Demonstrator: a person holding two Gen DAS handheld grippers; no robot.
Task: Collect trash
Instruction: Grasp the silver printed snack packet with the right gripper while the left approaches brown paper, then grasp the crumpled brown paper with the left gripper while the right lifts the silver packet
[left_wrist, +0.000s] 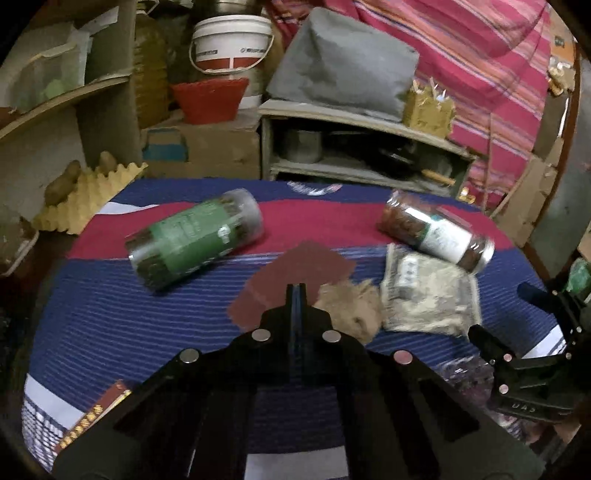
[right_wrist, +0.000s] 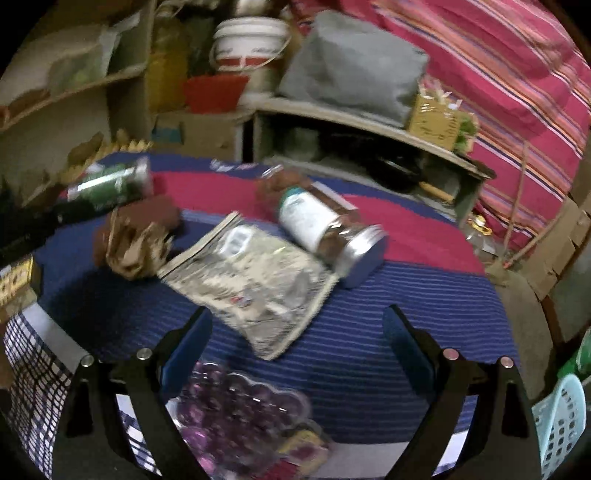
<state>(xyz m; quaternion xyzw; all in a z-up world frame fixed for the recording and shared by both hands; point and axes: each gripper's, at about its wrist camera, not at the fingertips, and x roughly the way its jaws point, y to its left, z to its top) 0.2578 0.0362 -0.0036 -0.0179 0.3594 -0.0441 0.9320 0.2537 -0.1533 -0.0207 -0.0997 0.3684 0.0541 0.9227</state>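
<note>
The crumpled brown paper (left_wrist: 351, 306) is lying on the striped cloth (left_wrist: 147, 314), just right of the left gripper (left_wrist: 296, 290) — its jaws are pressing together, and the dark red paper (left_wrist: 291, 277) is showing right at their tips; whether they are pinching it I cannot tell. The right gripper (right_wrist: 297, 332) is hovering with jaws standing wide and gripping nothing, over the flat clear packet (right_wrist: 251, 284). Farther out, a green-labelled jar (left_wrist: 194, 236) and a white-labelled jar (left_wrist: 437, 232) are lying on their sides. A tray of purple grapes (right_wrist: 236, 410) is sitting nearest — below the right jaws.
</note>
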